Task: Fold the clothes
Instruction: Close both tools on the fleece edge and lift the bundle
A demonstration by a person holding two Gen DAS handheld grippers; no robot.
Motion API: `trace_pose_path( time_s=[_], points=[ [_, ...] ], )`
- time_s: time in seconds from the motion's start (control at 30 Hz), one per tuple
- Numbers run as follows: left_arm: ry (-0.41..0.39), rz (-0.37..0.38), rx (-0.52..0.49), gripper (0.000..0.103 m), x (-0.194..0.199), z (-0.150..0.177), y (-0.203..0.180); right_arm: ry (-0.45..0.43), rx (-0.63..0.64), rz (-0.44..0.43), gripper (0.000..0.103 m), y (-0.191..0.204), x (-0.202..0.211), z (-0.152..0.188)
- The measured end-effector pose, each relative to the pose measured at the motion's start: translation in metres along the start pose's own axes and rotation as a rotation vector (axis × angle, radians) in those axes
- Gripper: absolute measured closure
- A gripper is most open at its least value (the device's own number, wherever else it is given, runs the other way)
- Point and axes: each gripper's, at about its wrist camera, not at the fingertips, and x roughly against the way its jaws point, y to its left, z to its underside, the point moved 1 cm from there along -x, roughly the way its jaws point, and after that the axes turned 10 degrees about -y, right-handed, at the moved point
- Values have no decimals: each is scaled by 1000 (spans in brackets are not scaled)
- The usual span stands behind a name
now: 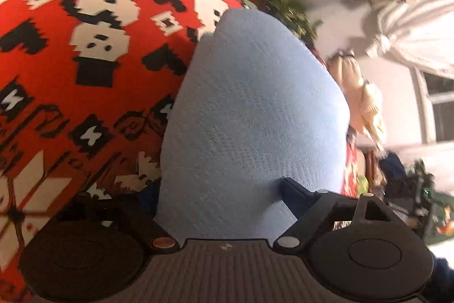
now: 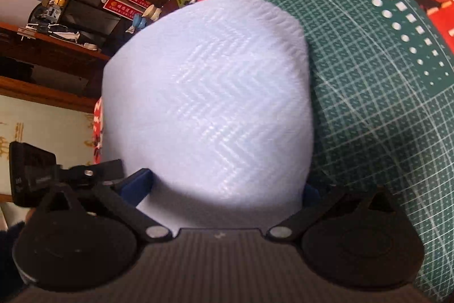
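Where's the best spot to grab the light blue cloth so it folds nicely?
Judging by the pictures, near its edges, one gripper at each end. The light blue cloth already runs between the jaws of the left gripper and the right gripper, spreading outward over the green cutting mat. It is thin and floppy, so an end grip, coming in flat along the fabric, probably keeps it spread.

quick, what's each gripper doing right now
Left gripper: shut on the light blue textured knit cloth.
Right gripper: shut on the same light blue cloth.
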Motion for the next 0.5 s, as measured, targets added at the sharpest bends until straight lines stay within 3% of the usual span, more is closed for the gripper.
trace_pose_path(
  time_s=[0.13, 0.3, 0.5],
  points=[
    [-29, -3, 36, 34, 18, 4, -4, -1, 47, -14, 6, 23, 7, -2],
    [-92, -28, 72, 37, 49, 6, -8, 4, 94, -68, 10, 57, 9, -13],
    [-230, -88, 140, 37, 109, -10, 5, 27, 179, -177, 10, 117, -13, -35]
  ],
)
